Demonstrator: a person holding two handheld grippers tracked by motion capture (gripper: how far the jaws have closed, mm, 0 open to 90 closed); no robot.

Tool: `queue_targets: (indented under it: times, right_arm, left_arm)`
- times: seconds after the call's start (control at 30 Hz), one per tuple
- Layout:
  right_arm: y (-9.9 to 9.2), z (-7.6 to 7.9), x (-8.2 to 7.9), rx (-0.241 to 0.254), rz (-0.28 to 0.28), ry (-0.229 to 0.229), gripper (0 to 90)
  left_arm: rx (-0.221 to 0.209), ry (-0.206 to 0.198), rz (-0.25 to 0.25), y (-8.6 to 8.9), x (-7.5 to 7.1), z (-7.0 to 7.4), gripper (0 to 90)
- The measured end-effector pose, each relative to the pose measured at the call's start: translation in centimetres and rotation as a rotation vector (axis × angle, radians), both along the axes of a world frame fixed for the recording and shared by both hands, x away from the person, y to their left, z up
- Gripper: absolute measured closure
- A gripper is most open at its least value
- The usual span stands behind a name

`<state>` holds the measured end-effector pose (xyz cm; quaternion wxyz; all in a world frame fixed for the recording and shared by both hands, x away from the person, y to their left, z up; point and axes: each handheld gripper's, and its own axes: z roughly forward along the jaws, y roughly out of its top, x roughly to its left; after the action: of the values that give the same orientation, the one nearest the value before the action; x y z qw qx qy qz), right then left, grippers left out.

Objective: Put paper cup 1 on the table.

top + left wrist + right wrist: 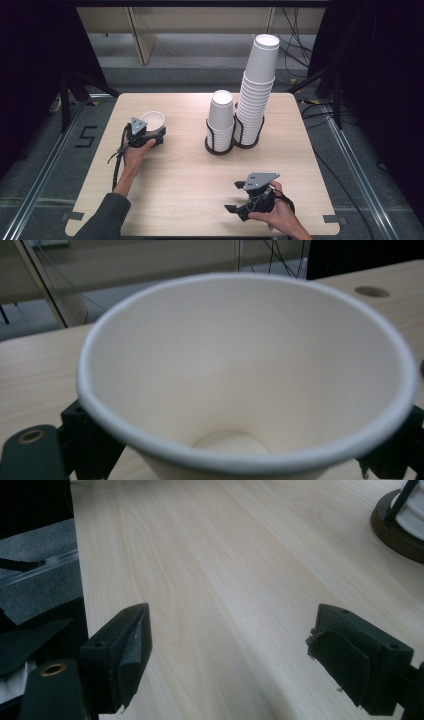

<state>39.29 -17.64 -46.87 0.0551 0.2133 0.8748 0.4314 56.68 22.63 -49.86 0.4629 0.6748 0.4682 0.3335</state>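
A single white paper cup (152,119) stands upright on the left part of the wooden table (190,175), mouth up. My left gripper (156,135) is at its near side with one jaw on each side of the cup's lower wall. In the left gripper view the cup (245,375) is empty, its rim overhangs both black fingers (92,440), and a thin gap shows between them and the wall. My right gripper (232,196) rests near the table's front right, held sideways. Its jaws (230,650) are wide apart over bare wood.
Two stacks of upside-down white cups stand in black wire holders at the table's middle back: a short stack (221,122) and a tall leaning stack (256,85). The round base of a holder (395,530) lies far ahead of the right gripper. Dark frames flank the table.
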Motion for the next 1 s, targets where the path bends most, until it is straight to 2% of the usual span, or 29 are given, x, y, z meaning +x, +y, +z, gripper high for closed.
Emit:
queue_targets:
  times: [0.03,0.07,0.1,0.33,0.37,0.4,0.53,0.6,0.8,1.0]
  right_arm:
    - [0.0,0.0,-0.2,0.004,-0.013,0.028,17.5]
    - [0.0,0.0,0.0,0.005,0.001,0.001,17.5]
    - [0.0,0.0,0.0,0.006,0.003,-0.002,17.5]
    - [-0.1,0.0,0.0,0.000,0.001,-0.004,17.5]
    - [0.0,0.0,-0.2,0.004,-0.005,0.028,17.5]
    - [0.0,0.0,-0.2,0.003,-0.005,0.031,17.4]
    - [-0.2,0.1,-0.1,0.004,-0.010,0.012,17.5]
    - [-0.2,0.1,-0.1,0.005,-0.016,0.011,17.4]
    - [-0.4,0.1,0.0,0.010,-0.019,0.004,17.3]
    - [-0.5,0.1,0.1,0.008,-0.018,0.011,17.3]
  left_arm:
    - [-0.006,-0.004,-0.001,0.1,0.0,-0.2,11.2]
    - [-0.012,0.000,-0.008,0.1,-0.1,-0.3,12.5]
    - [-0.015,0.004,-0.008,0.2,-0.2,-0.4,14.6]
    - [-0.008,0.034,-0.008,0.4,-0.8,-0.5,14.6]
    - [-0.018,0.037,-0.010,0.5,-0.9,-0.5,14.6]
    - [-0.020,0.041,-0.012,0.5,-1.1,-0.5,14.6]
    - [-0.018,0.060,-0.007,0.9,-1.7,-0.8,14.6]
    - [-0.032,0.073,-0.006,1.0,-2.2,-0.8,14.6]
    - [-0.056,0.087,0.009,1.4,-4.6,-0.1,14.6]
    - [-0.070,0.050,0.002,1.4,-8.0,1.8,14.6]
